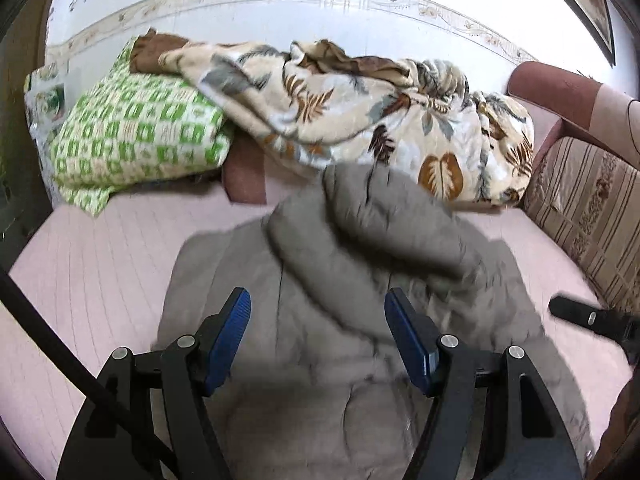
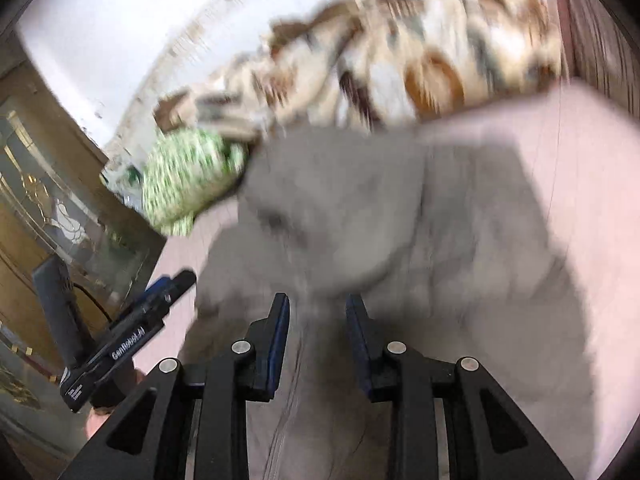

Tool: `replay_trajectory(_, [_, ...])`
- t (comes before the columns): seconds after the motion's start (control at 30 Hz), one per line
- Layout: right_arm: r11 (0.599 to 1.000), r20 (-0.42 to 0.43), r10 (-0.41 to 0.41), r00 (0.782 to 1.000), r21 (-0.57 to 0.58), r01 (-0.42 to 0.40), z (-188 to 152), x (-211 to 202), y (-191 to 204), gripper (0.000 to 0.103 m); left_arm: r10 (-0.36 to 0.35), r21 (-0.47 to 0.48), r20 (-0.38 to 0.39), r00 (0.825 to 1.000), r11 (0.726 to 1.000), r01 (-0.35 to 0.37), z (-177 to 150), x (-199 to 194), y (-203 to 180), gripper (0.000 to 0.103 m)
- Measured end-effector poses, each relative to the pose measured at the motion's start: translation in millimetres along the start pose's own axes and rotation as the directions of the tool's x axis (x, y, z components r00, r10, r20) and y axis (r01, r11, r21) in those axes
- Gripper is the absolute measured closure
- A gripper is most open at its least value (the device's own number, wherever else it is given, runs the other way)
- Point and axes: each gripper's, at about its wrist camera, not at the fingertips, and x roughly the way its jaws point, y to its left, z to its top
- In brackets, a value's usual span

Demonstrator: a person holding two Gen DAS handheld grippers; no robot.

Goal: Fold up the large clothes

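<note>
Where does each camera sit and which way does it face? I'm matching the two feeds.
Left wrist: on the left gripper, angled down at the grey garment; its open fingers show, the right gripper at the edge.
Right wrist: on the right gripper, facing the garment; the left gripper shows.
Shared: garment, leaf-print blanket, green pillow.

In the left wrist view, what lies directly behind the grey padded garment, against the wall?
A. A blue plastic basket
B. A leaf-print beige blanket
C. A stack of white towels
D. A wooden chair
B: the crumpled leaf-print beige blanket lies just behind the grey padded garment, beside a green-and-white checked pillow.
</note>
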Motion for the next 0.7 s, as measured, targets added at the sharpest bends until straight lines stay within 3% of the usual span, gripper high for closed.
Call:
replay_trajectory(0.1, [0.997, 0.07, -0.038, 0.997, -0.064, 0.043, 36.9, -1.5, 11.5, 0.071, 0.002, 0.029, 0.005, 1.0, 1.0, -0.002, 26.5, 11.2, -11.9, 0.033])
replay_trajectory(0.27, [0.988, 0.036, -0.092, 0.995, -0.124, 0.096, 77.6, 47.8, 14.0, 0.071, 0.0, 0.062, -0.023, 1.0, 0.998, 0.002, 46.6, 50.3, -36.0, 0.033])
replay_trajectory(0.43, [0.976, -0.033, -0.155, 0.987, -0.162, 0.148, 72.7, 101.0, 2.9, 0.071, 0.049, 0.092, -0.109, 0.993, 0.995, -0.039, 28.6, 95.6, -42.0, 0.033])
replay_trajectory(0.7, [0.952, -0.149, -0.24, 0.959, -0.228, 0.203, 42.2, 151.6, -14.0, 0.071, 0.06, 0.031, -0.228, 0.972, 0.998, -0.055, -17.1, 137.5, -19.4, 0.027])
